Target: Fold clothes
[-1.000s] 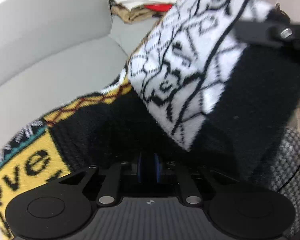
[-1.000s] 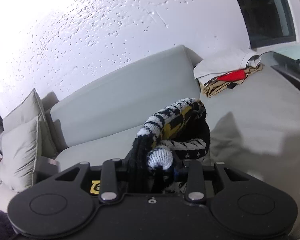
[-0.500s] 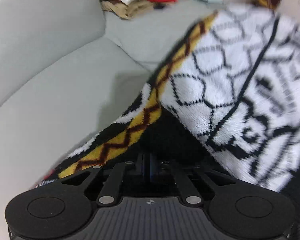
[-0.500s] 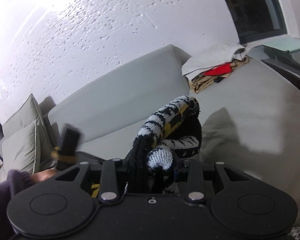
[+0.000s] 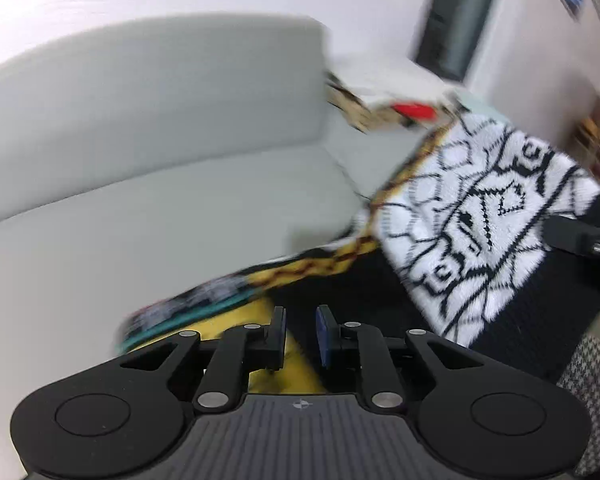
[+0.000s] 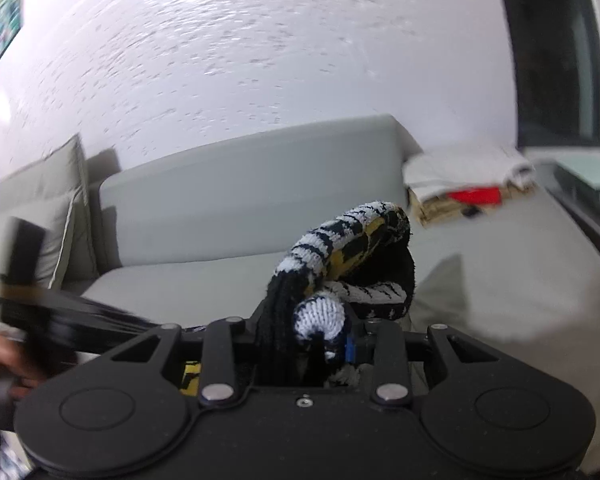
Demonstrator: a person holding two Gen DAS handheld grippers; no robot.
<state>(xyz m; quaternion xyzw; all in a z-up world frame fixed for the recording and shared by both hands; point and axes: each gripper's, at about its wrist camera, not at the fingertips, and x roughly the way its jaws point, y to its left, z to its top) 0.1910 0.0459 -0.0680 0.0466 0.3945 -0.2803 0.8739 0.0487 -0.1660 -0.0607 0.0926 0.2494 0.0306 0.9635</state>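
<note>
Hanging above the smooth grey sofa [image 5: 148,184], the thick knitted sweater [image 5: 480,248] shows white, black and yellow patterned panels, its long axis slanting up to the right. The right gripper [image 6: 320,344] pinches a bunched fold; the left gripper [image 5: 300,336] stands narrowly parted, empty. Bare cushion spreads left; folded clothes [image 6: 468,180] sit at the far end.

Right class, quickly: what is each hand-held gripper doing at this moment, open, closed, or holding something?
Left hand-held gripper: open, fingers apart, gripping nothing; the knitted sweater lies just ahead.
Right hand-held gripper: closed on a bunched fold of the sweater.
</note>
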